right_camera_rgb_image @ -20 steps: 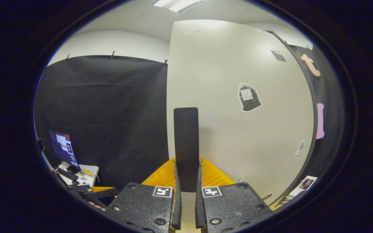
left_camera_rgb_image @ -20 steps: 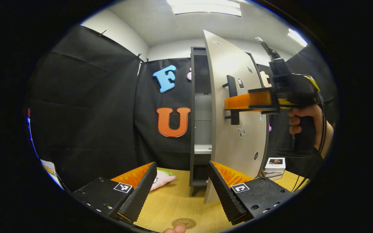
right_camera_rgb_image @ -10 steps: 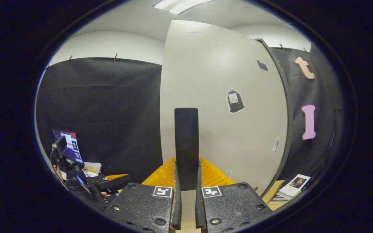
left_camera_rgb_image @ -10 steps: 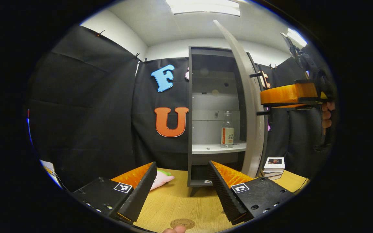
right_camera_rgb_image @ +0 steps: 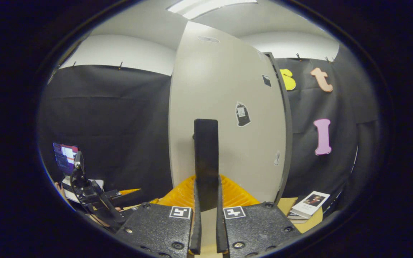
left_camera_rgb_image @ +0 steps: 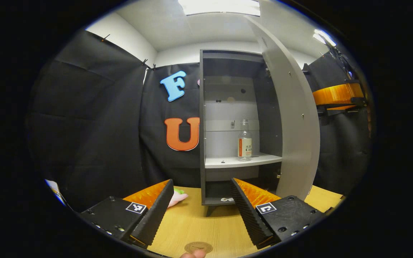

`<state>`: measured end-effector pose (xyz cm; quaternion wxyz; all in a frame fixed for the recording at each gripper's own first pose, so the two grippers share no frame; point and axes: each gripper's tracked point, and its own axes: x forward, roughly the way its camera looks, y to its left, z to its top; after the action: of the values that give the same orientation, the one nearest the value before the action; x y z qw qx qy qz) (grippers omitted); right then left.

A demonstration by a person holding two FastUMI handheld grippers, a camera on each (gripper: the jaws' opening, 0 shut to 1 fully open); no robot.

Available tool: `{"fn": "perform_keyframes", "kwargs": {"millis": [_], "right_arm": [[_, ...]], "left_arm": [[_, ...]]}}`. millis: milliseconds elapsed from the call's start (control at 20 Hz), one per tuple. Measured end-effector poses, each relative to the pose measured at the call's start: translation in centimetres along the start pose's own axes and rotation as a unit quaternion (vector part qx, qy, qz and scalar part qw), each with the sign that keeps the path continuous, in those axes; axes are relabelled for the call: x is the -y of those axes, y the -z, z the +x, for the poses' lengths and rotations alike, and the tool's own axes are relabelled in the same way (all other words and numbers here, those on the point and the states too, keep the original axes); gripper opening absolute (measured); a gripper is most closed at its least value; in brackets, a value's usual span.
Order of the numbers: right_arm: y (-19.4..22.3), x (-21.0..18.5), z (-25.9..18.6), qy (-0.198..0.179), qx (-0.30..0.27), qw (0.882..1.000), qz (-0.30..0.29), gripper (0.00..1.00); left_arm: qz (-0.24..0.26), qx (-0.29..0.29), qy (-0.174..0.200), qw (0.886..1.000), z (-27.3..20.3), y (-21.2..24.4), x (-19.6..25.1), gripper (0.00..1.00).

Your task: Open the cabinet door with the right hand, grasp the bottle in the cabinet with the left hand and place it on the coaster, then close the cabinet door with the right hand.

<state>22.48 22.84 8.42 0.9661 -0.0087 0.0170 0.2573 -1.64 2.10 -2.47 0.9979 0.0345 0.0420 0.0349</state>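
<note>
In the left gripper view, the left gripper (left_camera_rgb_image: 201,208) hovers wide open and empty above the wooden table (left_camera_rgb_image: 199,224), whose near edge carries the round brown coaster (left_camera_rgb_image: 198,247), while the clear glass bottle (left_camera_rgb_image: 244,140) stands upright near the front edge of the cabinet (left_camera_rgb_image: 206,107) shelf; being tall, slim and smooth, it could tip or slip under an off-centre grasp. In the right gripper view, the right gripper (right_camera_rgb_image: 206,222) is clamped on the flat black door handle (right_camera_rgb_image: 206,161) of the matte pale cabinet door (right_camera_rgb_image: 224,89), and if that grip slackens the door might swing back across the left gripper's path.
</note>
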Motion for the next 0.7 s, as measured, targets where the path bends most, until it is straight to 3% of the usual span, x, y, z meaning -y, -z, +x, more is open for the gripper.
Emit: {"fn": "perform_keyframes", "kwargs": {"millis": [500,700], "right_arm": [[0.1,3.0,-3.0,0.079,0.008,0.997,-0.010,0.19],[0.2,5.2,-3.6,0.138,0.005,0.990,-0.031,0.19]], "left_arm": [[0.001,0.007,0.022,1.000,-0.2,-0.2,2.0,0.95],[-0.005,0.007,0.023,1.000,-0.4,0.0,2.1,0.95]]}}
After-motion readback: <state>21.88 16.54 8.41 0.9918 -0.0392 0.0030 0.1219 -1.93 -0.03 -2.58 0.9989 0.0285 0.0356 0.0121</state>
